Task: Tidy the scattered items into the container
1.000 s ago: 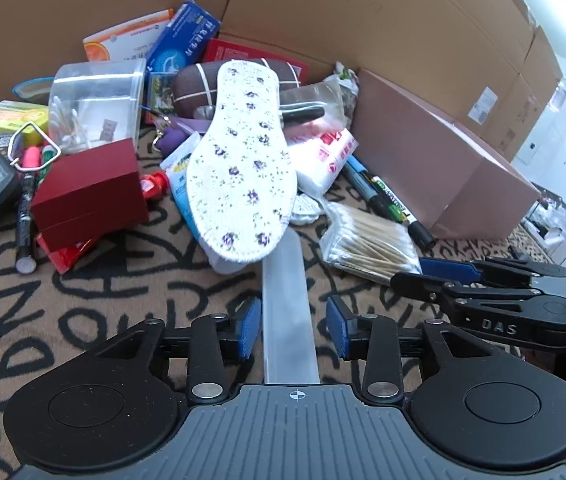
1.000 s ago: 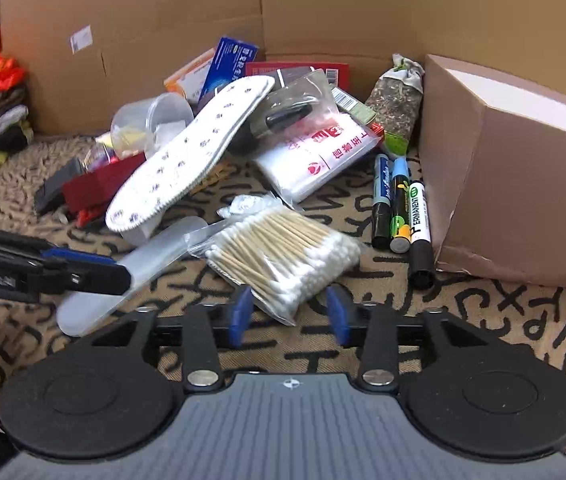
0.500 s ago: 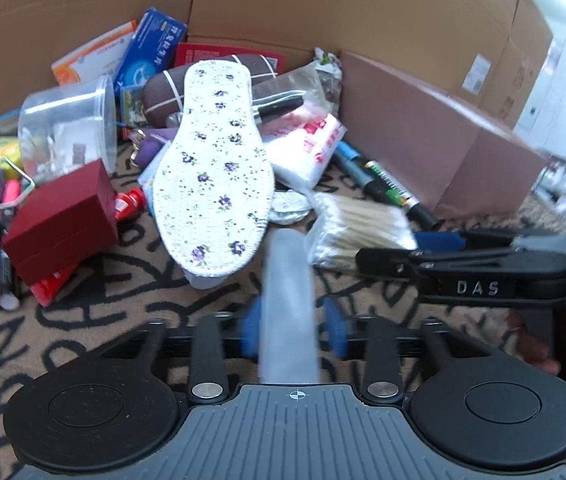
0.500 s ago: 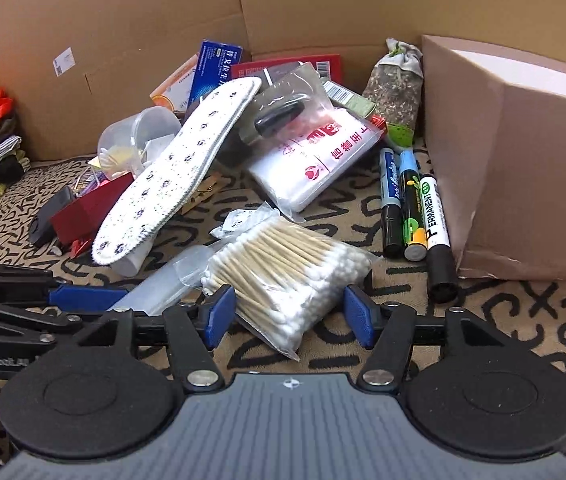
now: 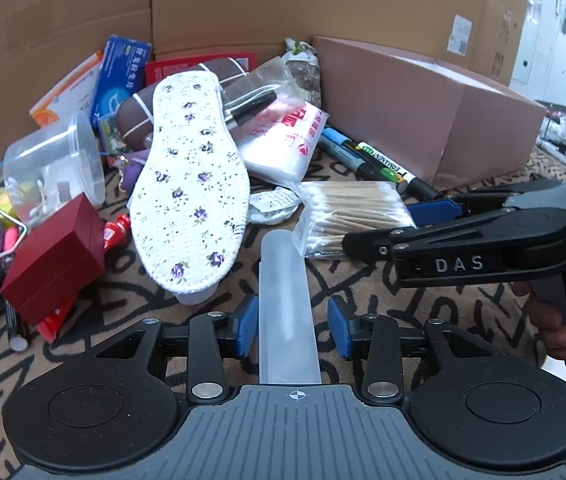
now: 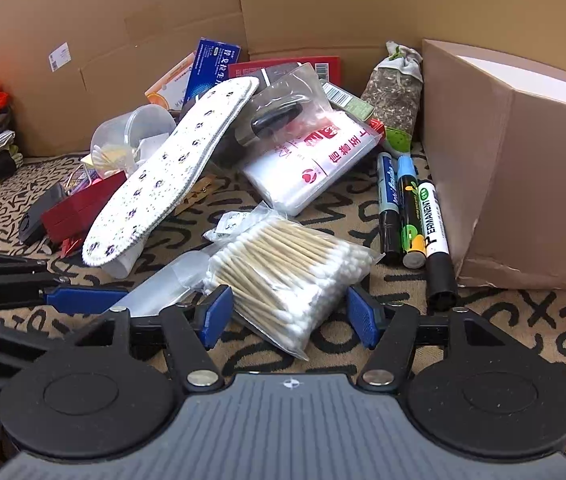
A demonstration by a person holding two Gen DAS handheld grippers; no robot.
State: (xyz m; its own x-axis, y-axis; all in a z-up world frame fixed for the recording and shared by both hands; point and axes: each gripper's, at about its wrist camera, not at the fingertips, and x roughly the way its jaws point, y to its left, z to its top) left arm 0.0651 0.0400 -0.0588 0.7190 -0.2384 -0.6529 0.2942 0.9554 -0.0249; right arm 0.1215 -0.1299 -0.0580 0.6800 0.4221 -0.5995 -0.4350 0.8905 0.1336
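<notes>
A frosted plastic tube [image 5: 285,300] lies on the patterned mat between the fingers of my left gripper [image 5: 294,331], whose jaws are opening; the right pad stands clear of the tube. A bag of cotton swabs [image 6: 287,272] sits between the fingers of my right gripper [image 6: 289,318], whose jaws are also opening, with no pad pressing on it. Just beyond both lies a flowered insole [image 5: 189,200], tilted over the clutter. The brown cardboard box [image 6: 523,160] stands open at the right. In the left wrist view, the right gripper [image 5: 423,228] reaches in beside the swab bag [image 5: 351,216].
Three markers [image 6: 411,208] lie against the box's near side. A red case [image 5: 55,264], a clear tub [image 5: 51,168], a white packet [image 6: 311,160], medicine boxes [image 5: 119,76] and a herb pouch [image 6: 395,88] crowd the back. Cardboard walls [image 6: 323,8] close off the far side.
The left jaws closed in on the tube, then spread apart again, and that view rolled. The right jaws widened and came forward around the swab bag.
</notes>
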